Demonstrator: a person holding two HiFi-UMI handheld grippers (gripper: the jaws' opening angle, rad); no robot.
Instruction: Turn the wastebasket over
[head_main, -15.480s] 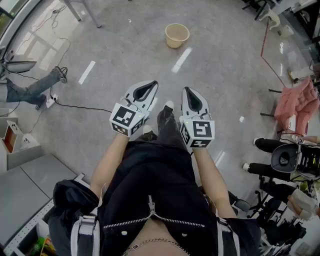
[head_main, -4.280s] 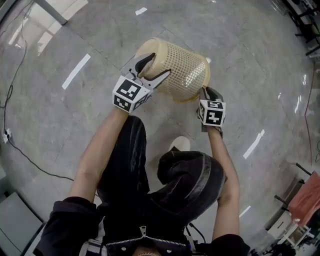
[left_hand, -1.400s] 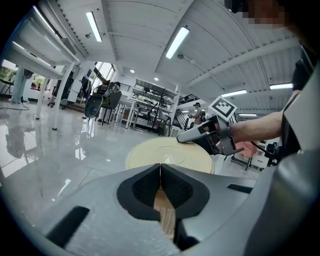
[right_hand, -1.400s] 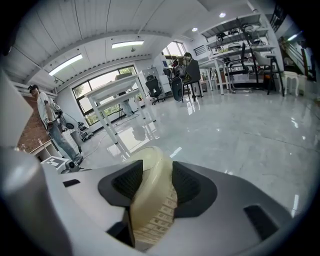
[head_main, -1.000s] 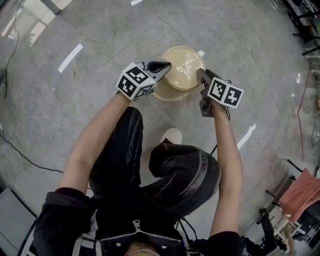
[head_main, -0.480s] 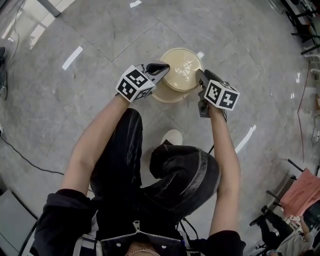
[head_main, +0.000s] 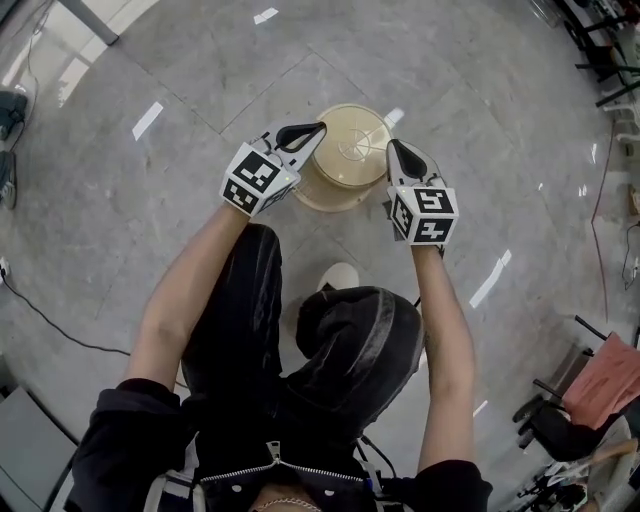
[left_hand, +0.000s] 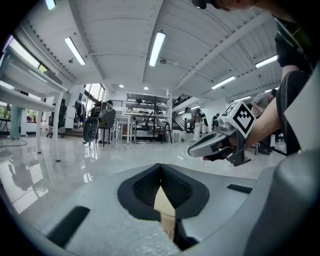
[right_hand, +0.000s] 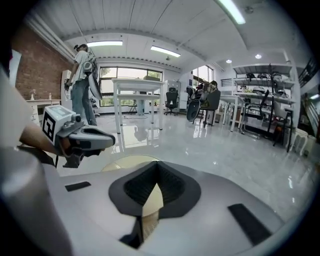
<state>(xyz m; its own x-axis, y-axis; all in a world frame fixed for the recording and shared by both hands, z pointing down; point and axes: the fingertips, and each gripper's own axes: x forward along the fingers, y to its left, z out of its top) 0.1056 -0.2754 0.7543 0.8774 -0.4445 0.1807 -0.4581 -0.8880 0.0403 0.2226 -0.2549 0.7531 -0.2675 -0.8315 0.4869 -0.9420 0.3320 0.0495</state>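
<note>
The beige mesh wastebasket (head_main: 350, 150) stands upside down on the grey floor, its round base facing up. My left gripper (head_main: 319, 127) hovers at its left edge, jaws shut with nothing between them. My right gripper (head_main: 392, 146) hovers at its right edge, also shut and empty. In the left gripper view my own jaws (left_hand: 161, 165) meet at the tip, the wastebasket (left_hand: 165, 210) shows below them, and the right gripper (left_hand: 193, 149) is across from me. In the right gripper view the closed jaws (right_hand: 157, 163) point over the wastebasket (right_hand: 122, 162), with the left gripper (right_hand: 112, 140) opposite.
The person's shoe (head_main: 341, 275) is on the floor just behind the basket. A cable (head_main: 40, 320) runs at the left and a pink cloth (head_main: 612, 372) lies at the lower right. White tables (right_hand: 135, 95), office chairs (right_hand: 207, 102) and a standing person (right_hand: 82, 85) fill the room.
Both grippers have lifted a little beside the basket. The right one has rolled so its marker cube faces up. The basket stays bottom-up on the floor.
</note>
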